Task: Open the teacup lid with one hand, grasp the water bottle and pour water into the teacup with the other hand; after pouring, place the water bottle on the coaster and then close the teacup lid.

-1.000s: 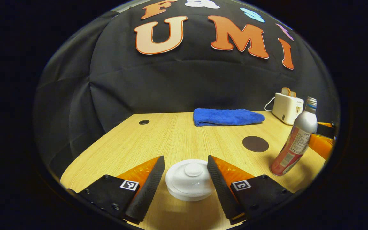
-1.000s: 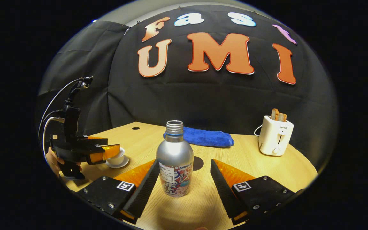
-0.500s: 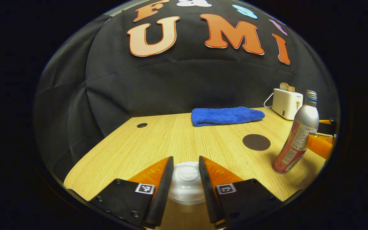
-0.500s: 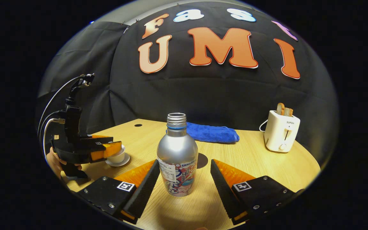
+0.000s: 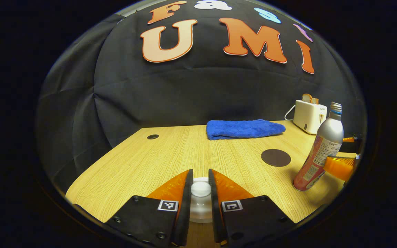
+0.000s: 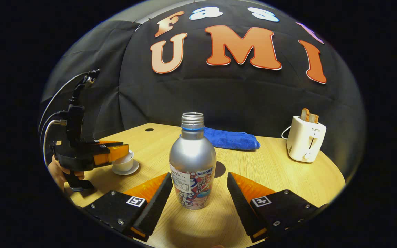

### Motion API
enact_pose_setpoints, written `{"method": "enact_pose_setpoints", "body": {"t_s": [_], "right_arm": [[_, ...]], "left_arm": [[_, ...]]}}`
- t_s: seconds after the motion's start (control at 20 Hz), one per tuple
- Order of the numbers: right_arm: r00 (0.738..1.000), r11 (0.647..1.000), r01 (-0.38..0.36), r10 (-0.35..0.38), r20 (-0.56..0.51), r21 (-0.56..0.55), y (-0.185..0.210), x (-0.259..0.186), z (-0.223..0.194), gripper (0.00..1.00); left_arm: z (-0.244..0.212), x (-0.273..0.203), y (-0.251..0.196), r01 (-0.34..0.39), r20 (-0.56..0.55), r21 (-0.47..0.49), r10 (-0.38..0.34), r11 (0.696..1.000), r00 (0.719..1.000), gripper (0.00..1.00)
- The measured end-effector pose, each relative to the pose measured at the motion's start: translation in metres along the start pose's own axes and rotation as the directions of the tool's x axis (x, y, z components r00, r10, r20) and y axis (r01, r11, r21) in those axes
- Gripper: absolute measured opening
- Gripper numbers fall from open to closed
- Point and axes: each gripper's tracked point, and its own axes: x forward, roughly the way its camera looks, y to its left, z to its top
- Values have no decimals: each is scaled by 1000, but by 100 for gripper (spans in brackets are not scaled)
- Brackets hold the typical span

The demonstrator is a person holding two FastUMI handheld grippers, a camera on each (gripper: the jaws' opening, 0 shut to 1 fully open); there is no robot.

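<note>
Two grippers, two jobs. The left gripper (image 5: 200,201) has its jaws drawn narrow about the knob of the lid (image 5: 200,188), a finger pressed to each side, and the lid sits on the cup (image 6: 124,164) at the near left of the desk (image 5: 171,151). In the right gripper view that gripper (image 6: 115,153) lies level over the cup and its saucer (image 6: 131,171), a hand (image 6: 59,171) behind it.

Judged from this, the step in hand is the lift. It calls for a straight pull upward with the hold kept firm — the knob is small and rounded, so a tilt or a slack pinch could let the lid slip, and a sideways drag could shift the cup on the saucer. Once clear, the lid should go off to the left, out of the pouring path.

The right gripper (image 6: 196,203) has its jaws wide, one finger on each side of the bottle (image 6: 192,162) and neither touching it. The bottle stands upright and uncapped, so closing on the broad body, not the neck, looks safest.

Behind the bottle lies the coaster (image 5: 276,157), bare and well apart from the cup. Farther back are a blue towel (image 5: 245,128) and a toaster (image 6: 305,143) with bread in it — neither is between bottle and cup. The open stretch of desk between them looks free for the pour.
</note>
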Motion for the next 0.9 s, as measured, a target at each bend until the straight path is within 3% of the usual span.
{"method": "enact_pose_setpoints", "body": {"t_s": [0.35, 0.6, 0.75, 0.8, 0.9], "right_arm": [[995, 1000, -21, 22, -94, 14, 12, 23, -18, 93], [991, 1000, -12, 12, -136, 2, 18, 28, -20, 80], [990, 998, -8, -1, -140, -65, 20, 25, -8, 80], [991, 994, 1, -15, -135, -108, 20, 25, -3, 80], [990, 978, 23, -51, -131, -209, 17, 27, 8, 80]], "left_arm": [[17, -19, 26, -59, 65, -8, 60, 998, 996, 32], [20, -36, 56, -109, 88, -1, 109, 994, 990, 31], [18, -44, 76, -138, 89, -11, 139, 990, 986, 32], [16, -47, 84, -149, 87, -11, 149, 989, 985, 29], [14, -53, 95, -162, 85, -20, 163, 987, 983, 31]]}}
